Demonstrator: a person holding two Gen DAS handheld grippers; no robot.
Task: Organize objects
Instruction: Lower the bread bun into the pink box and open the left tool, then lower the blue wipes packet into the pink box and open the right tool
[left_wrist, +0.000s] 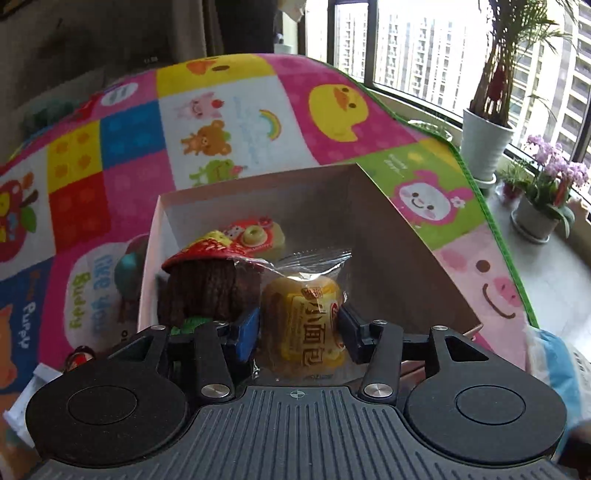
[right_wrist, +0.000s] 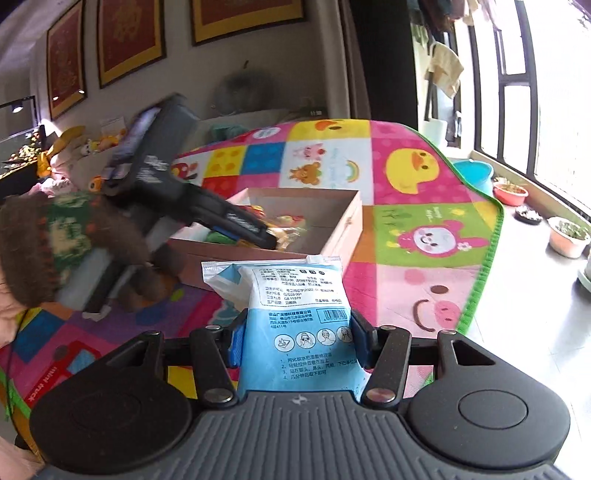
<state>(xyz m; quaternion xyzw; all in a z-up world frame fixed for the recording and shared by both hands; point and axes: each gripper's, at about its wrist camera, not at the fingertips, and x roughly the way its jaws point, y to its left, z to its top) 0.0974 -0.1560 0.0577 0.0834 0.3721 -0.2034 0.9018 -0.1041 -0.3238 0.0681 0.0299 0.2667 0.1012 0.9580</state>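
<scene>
Two packets in play, one per hand. Left tongs (left_wrist: 299, 325) clamped on a small wrapped bun (left_wrist: 304, 314), yellow printed film with a clear crimped top, held right over the open cardboard box (left_wrist: 388, 236). Probably feather-light and squashy, so easy to crush; film looks slick and crinkly too, so better gripped across the plump middle like now than by the flimsy sealed edge.

Right tongs (right_wrist: 295, 334) clamped on a blue-and-white pouch (right_wrist: 295, 317), flat, zip strip on top, printed instructions on the face, maybe cotton pads or similar but hard to say. Hanging above the play mat (right_wrist: 424, 206), just short of the box's near wall. Looks soft, light, a bit floppy above the pads; held low on the body, which seems about right for keeping it from folding over.

Box itself: stiff matte card, pale inside, pinkish-brown outside, straight walls. Already inside: a knitted doll (left_wrist: 207, 291) with brown yarn hair and a red hat, fuzzy and harmless to bump, plus a glossy red-and-cream toy (left_wrist: 258, 236) behind it, hard-looking. Free floor mostly on the right side of the box. Mat underneath fleecy, bright cartoon patches, green stitched edge.
</scene>
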